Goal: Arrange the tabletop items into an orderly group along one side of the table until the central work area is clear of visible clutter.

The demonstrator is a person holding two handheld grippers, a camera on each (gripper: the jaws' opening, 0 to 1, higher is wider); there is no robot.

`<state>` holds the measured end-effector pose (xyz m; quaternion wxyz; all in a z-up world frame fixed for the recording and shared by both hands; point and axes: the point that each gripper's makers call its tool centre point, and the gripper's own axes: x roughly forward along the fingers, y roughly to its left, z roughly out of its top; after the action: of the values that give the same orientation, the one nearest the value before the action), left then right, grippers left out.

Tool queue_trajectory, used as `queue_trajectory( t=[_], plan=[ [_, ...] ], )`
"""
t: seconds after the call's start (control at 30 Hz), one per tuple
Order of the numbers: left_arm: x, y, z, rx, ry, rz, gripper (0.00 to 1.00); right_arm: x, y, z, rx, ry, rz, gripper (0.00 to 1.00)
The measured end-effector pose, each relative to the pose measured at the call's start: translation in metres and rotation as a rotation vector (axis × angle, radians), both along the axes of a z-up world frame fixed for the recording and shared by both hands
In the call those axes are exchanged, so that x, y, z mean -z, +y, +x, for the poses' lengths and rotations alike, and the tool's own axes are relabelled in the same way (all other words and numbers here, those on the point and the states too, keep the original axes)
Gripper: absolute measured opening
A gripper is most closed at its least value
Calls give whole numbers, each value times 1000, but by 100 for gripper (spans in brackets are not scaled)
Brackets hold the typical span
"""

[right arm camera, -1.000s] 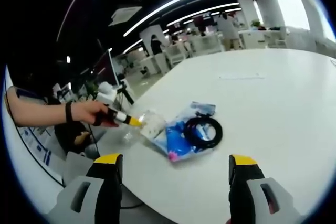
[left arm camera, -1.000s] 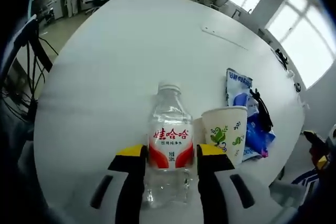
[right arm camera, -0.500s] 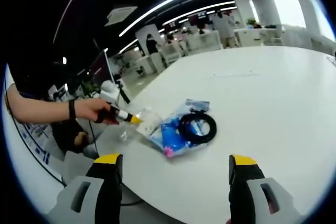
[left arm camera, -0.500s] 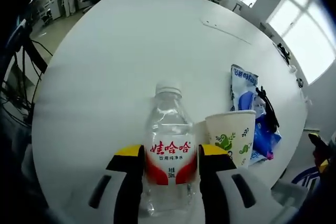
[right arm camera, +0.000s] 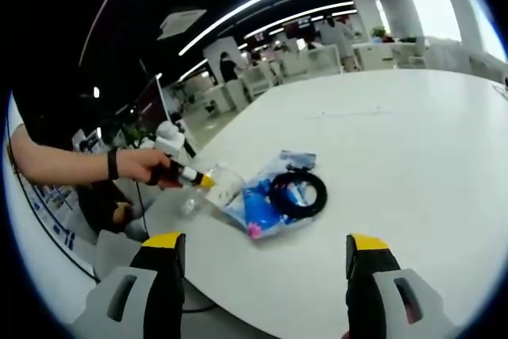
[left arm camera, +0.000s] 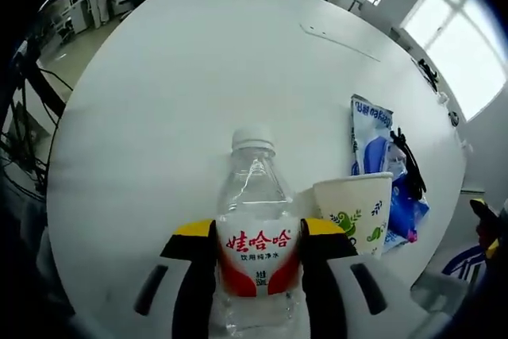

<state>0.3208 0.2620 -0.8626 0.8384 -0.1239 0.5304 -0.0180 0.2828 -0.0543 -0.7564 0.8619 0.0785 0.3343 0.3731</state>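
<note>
Left gripper view, tool (left arm camera: 258, 256) gripping upright bottle (left arm camera: 256, 220)

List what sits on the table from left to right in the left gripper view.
Water bottle between the left gripper jaws → paper cup → blue packet with the black cable on it.

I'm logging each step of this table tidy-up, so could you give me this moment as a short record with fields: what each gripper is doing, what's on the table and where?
left gripper: shut on the water bottle, which is upright
right gripper: open, holding nothing, above the table edge
paper cup: upright, right beside the bottle
blue packet: flat on the white table, behind the cup
black cable coil: lying on the blue packet
grouping: bottle, cup, packet and cable close together near one table edge
</note>
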Motion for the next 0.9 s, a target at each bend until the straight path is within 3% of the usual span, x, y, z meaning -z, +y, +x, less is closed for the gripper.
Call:
queue_trajectory(
  t=[0.2,0.9],
  plan=[
    [-2,-2,-1,28,-5,2,38,1,0,0,-2,0,-1,85],
    [-16,8,-7,8,-46,20,38,-2,6,2,-19,-9,17,85]
  ],
)
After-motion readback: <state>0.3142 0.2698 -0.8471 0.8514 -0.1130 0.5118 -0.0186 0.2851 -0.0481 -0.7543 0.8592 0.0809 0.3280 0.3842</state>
